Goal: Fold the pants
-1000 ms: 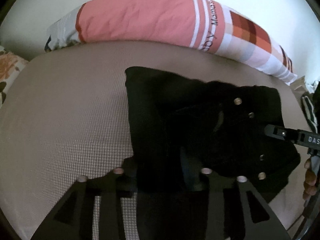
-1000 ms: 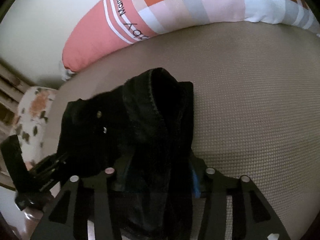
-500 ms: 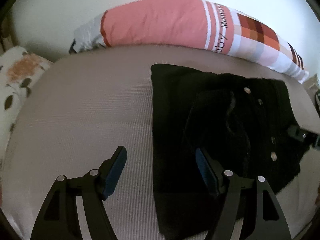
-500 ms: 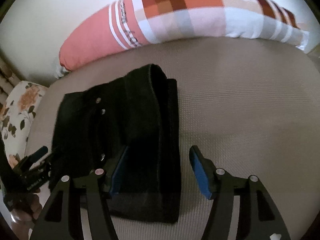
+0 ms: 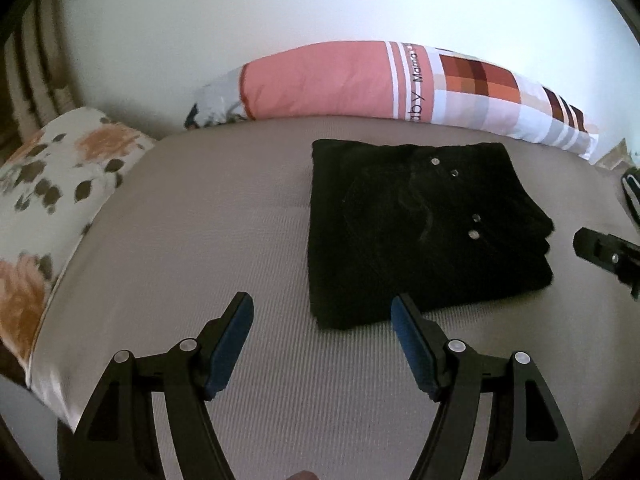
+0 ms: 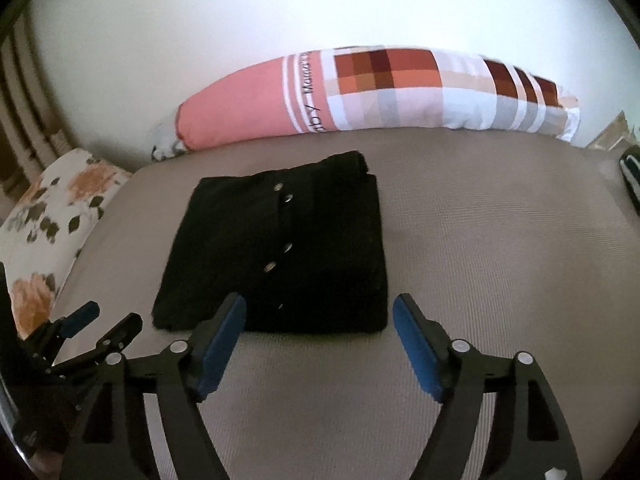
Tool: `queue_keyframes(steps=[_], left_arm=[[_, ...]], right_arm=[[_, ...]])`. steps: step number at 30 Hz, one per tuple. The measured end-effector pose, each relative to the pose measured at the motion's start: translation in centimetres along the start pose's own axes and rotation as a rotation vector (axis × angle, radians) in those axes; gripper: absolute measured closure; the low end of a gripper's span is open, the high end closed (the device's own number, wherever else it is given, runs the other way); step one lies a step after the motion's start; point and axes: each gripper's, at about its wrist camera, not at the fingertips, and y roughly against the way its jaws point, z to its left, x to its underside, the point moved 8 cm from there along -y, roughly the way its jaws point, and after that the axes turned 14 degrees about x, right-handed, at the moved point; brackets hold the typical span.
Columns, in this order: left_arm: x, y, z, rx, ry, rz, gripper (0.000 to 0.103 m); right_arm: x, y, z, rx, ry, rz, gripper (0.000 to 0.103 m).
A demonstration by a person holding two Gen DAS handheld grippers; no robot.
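Folded black pants (image 5: 424, 236) lie flat mid-mattress, both tools released.

Left to right: floral cushion (image 5: 52, 184) at mattress (image 5: 192, 240) left edge; long pillow (image 5: 360, 80) along far edge, lettering partly legible "Mama", "…by". Left gripper (image 5: 322, 316) spread, empty. Right gripper (image 6: 319, 316) jaws just widened, nothing between.

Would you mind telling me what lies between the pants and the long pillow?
Only bare mattress separates pants from pillow, in both wrist views.
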Motion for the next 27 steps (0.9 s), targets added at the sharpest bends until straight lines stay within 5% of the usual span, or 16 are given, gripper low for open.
queue_keyframes(steps=[9, 27], left_arm=[[2.2, 3.9, -0.3, -0.016, 0.038, -0.047, 0.031], [3.8, 3.3, -0.9, -0.023, 0.014, -0.029, 0.031]], right_arm=[[3.0, 2.9, 1.1, 0.024, 0.046, -0.044, 0.021], [5.3, 2.3, 1.7, -0.010, 0.039, -0.026, 0.020]])
